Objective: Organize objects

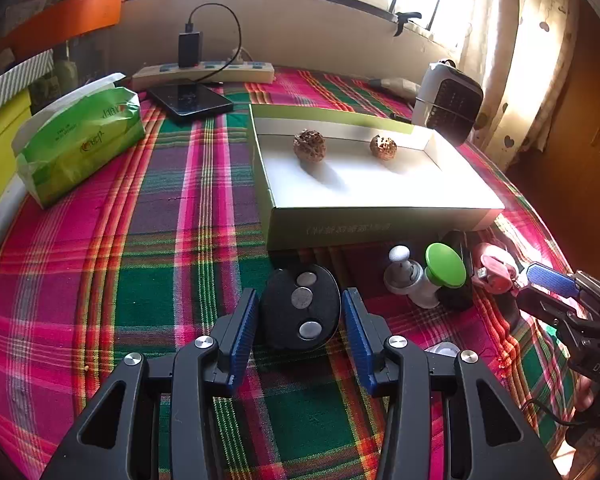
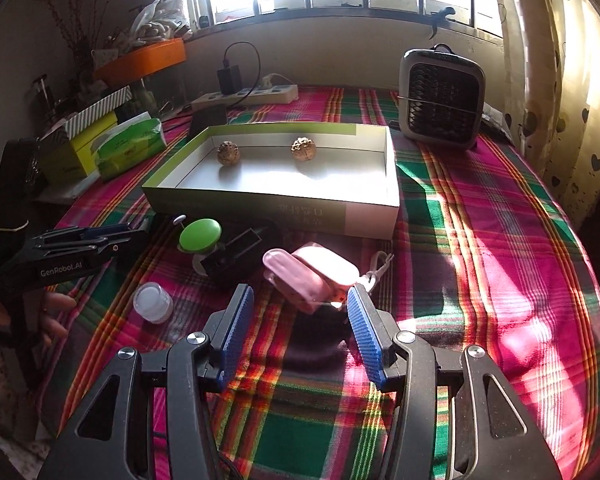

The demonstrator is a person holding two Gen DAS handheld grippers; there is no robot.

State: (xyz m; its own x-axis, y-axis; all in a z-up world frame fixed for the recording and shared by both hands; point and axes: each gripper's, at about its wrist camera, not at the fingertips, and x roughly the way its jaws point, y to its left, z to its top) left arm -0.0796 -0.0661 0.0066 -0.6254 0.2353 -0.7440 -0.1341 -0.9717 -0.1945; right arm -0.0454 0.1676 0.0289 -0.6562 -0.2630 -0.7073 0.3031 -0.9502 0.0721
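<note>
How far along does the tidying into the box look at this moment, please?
Done: two walnuts lie in the open box. In hand: the left gripper straddles the black oval remote, and the right gripper frames the pink case, neither visibly clamped. Left on the cloth: the green-capped item and small white jar.

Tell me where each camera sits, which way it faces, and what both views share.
Left wrist: on the left gripper, angled down at the black oval remote between its open fingers; the right gripper shows at the right edge.
Right wrist: on the right gripper, angled down at the pink case; the left gripper and a hand show at left.
Shared: the open box holding two walnuts, the green-capped item, the window.
</note>
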